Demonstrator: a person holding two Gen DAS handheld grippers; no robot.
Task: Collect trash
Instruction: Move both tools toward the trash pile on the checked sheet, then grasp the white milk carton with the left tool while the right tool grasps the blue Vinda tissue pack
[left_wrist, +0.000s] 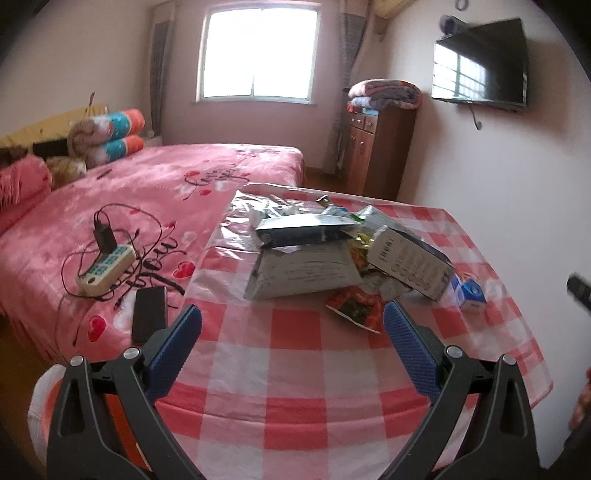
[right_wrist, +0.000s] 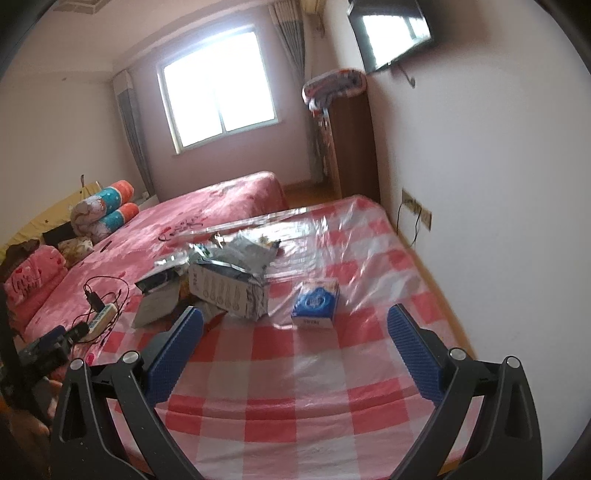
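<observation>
A pile of trash lies on the red-and-white checked table (left_wrist: 295, 369): a grey foil bag (left_wrist: 303, 269), a white and dark carton (left_wrist: 410, 266), a red snack wrapper (left_wrist: 354, 308) and a small blue box (left_wrist: 471, 291). My left gripper (left_wrist: 291, 321) is open and empty, just short of the pile. In the right wrist view the carton (right_wrist: 229, 291) and the blue box (right_wrist: 316, 302) lie ahead of my right gripper (right_wrist: 295, 325), which is open and empty above the table (right_wrist: 295, 387).
A pink bed (left_wrist: 129, 206) stands left of the table, with a power strip and cables (left_wrist: 107, 266) and a dark phone (left_wrist: 149, 314) on it. A wooden cabinet (left_wrist: 376, 147) and a wall TV (left_wrist: 484, 62) are at the right. The wall (right_wrist: 498, 221) runs along the table's right side.
</observation>
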